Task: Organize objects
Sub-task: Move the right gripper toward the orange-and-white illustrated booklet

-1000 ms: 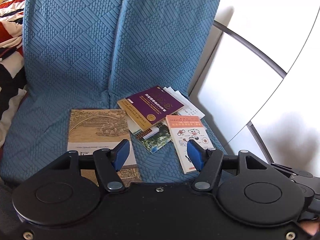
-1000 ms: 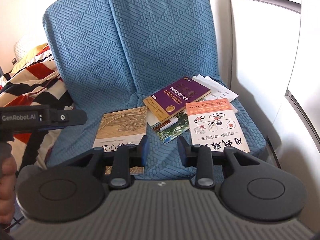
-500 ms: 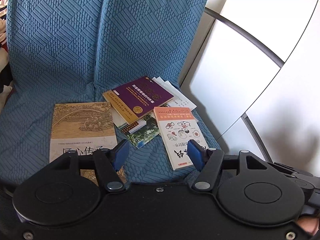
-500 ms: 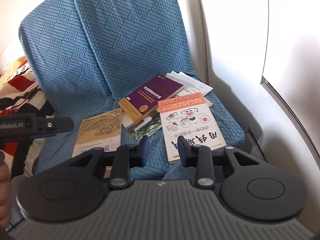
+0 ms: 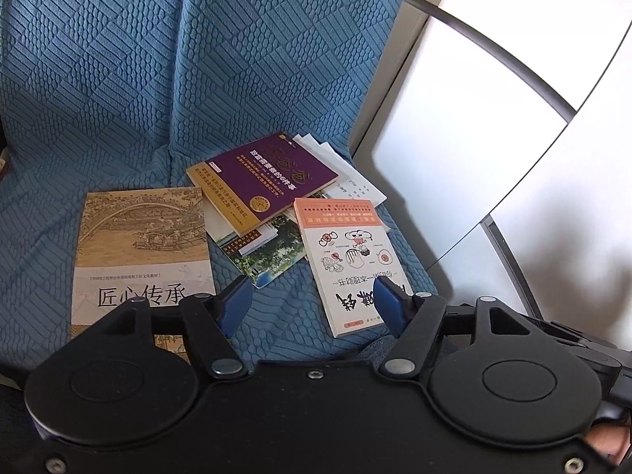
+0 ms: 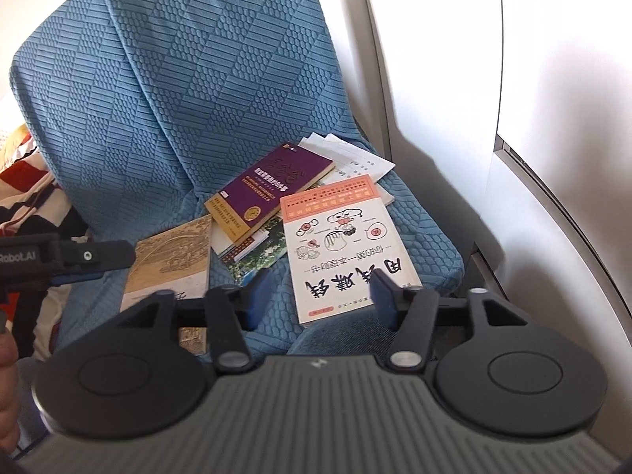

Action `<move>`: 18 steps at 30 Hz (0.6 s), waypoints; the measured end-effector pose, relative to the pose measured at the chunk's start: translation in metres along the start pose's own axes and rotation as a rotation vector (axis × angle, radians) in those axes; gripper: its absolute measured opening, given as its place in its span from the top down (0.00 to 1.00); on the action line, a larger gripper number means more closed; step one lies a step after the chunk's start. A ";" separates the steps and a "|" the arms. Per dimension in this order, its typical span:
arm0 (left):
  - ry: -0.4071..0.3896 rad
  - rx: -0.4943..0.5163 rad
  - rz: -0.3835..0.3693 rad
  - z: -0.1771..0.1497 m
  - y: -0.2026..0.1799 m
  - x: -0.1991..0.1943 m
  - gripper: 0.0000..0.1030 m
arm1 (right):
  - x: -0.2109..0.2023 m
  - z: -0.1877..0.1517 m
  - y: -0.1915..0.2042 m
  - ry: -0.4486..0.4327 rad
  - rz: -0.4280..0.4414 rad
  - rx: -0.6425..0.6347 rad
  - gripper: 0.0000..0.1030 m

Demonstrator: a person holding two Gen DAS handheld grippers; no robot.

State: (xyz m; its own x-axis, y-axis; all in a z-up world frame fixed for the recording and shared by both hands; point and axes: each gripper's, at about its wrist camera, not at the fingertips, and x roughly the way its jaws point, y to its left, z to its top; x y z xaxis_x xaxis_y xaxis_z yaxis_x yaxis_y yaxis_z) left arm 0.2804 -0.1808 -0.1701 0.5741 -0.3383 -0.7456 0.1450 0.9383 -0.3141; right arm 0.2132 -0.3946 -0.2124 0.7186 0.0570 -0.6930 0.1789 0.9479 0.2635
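Just now both claws have been spreading: the right gripper (image 6: 318,296) gapes empty above the white cartoon book (image 6: 347,249), the left gripper (image 5: 312,302) likewise empty.

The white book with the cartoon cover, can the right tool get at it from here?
Probably yes: the white book lies on top at the seat's front edge, uncovered, and the right tool, jaws just opened and empty, points at its near end.

Both are angled downward. The left hand-held gripper (image 5: 312,302) is held apart, nothing between its pads; the right hand-held gripper (image 6: 320,296) has just been opening, likewise empty.
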 end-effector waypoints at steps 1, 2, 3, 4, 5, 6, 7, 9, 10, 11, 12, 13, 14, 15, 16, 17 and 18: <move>0.006 0.000 -0.001 0.000 -0.001 0.004 0.36 | 0.002 0.001 -0.002 0.004 0.002 0.007 0.33; 0.011 -0.003 -0.001 0.001 -0.001 0.008 0.36 | 0.005 0.001 -0.005 0.009 0.003 0.015 0.33; 0.016 -0.007 -0.004 0.001 0.000 0.012 0.36 | 0.008 0.001 -0.007 0.015 0.001 0.022 0.33; 0.024 -0.012 -0.009 0.001 0.000 0.017 0.36 | 0.011 0.002 -0.009 0.018 -0.001 0.024 0.33; 0.030 -0.016 -0.013 0.002 0.001 0.022 0.36 | 0.014 0.003 -0.010 0.020 -0.005 0.025 0.33; 0.037 -0.019 -0.016 0.003 0.002 0.027 0.36 | 0.017 0.003 -0.012 0.022 -0.008 0.027 0.33; 0.044 -0.016 -0.018 0.003 0.001 0.033 0.36 | 0.020 0.004 -0.014 0.025 -0.010 0.030 0.33; 0.054 -0.021 -0.019 0.003 0.002 0.043 0.36 | 0.027 0.005 -0.019 0.033 -0.012 0.039 0.33; 0.065 -0.025 -0.016 0.004 0.002 0.050 0.36 | 0.031 0.006 -0.021 0.035 -0.014 0.042 0.33; 0.074 -0.025 -0.016 0.005 0.002 0.058 0.36 | 0.036 0.006 -0.024 0.039 -0.019 0.044 0.33; 0.082 -0.025 -0.015 0.005 0.002 0.064 0.36 | 0.040 0.006 -0.027 0.043 -0.024 0.047 0.33; 0.090 -0.025 -0.014 0.006 0.002 0.071 0.36 | 0.044 0.007 -0.030 0.048 -0.025 0.050 0.33; 0.099 -0.024 -0.012 0.006 0.002 0.078 0.36 | 0.049 0.007 -0.034 0.054 -0.027 0.053 0.33; 0.109 -0.022 -0.012 0.007 0.002 0.085 0.36 | 0.053 0.007 -0.036 0.060 -0.029 0.056 0.33; 0.120 -0.021 -0.013 0.007 0.002 0.093 0.37 | 0.058 0.008 -0.039 0.063 -0.030 0.058 0.33; 0.131 -0.023 -0.015 0.007 0.002 0.100 0.37 | 0.062 0.008 -0.042 0.068 -0.029 0.059 0.33; 0.141 -0.026 -0.019 0.008 0.003 0.107 0.37 | 0.067 0.008 -0.045 0.073 -0.028 0.061 0.33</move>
State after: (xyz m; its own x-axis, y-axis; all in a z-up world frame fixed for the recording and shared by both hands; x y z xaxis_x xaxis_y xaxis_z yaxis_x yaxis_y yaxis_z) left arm 0.3485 -0.2132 -0.2465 0.4526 -0.3642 -0.8139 0.1327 0.9301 -0.3424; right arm 0.2588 -0.4358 -0.2648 0.6626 0.0557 -0.7469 0.2400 0.9289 0.2822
